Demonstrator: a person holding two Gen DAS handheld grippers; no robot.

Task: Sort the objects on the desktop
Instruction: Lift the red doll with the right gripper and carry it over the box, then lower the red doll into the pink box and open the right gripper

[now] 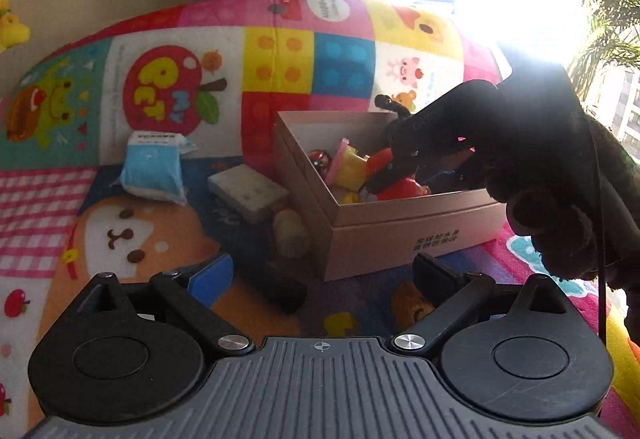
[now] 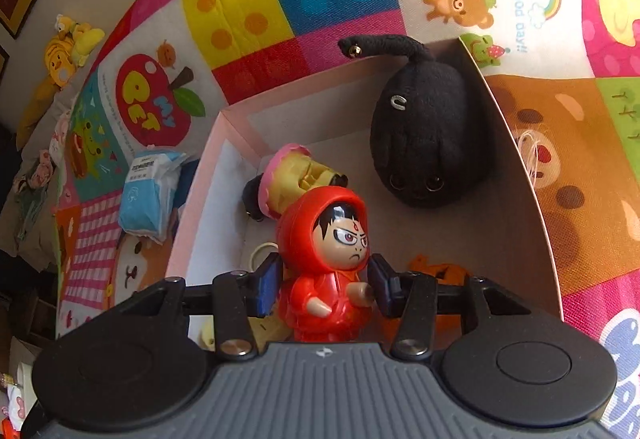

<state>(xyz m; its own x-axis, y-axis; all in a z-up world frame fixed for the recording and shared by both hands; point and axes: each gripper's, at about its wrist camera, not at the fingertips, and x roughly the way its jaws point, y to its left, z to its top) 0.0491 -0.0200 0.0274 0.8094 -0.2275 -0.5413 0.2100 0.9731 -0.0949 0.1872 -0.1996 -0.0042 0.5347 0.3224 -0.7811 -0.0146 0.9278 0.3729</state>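
My right gripper (image 2: 324, 287) is shut on a red hooded figurine (image 2: 332, 259), its blue pads pressing the toy's sides above the inside of a pink cardboard box (image 2: 512, 159). A black plush cat (image 2: 424, 143) and a yellow-and-pink toy (image 2: 296, 175) lie in that box. In the left wrist view a gloved hand (image 1: 560, 199) holds the right gripper (image 1: 392, 171) over the box (image 1: 400, 235). My left gripper (image 1: 324, 275) stands wide open low over the mat, before the box's near corner. A dark cylinder (image 1: 280, 291) lies between its fingers, and neither pad presses it.
On the colourful play mat (image 1: 120, 239), left of the box, lie a cream rounded object (image 1: 290, 233), a white rectangular block (image 1: 248, 191) and a blue tissue pack (image 1: 152, 167). A padded patchwork wall (image 1: 280, 55) rises behind. An orange item (image 2: 440, 269) lies in the box.
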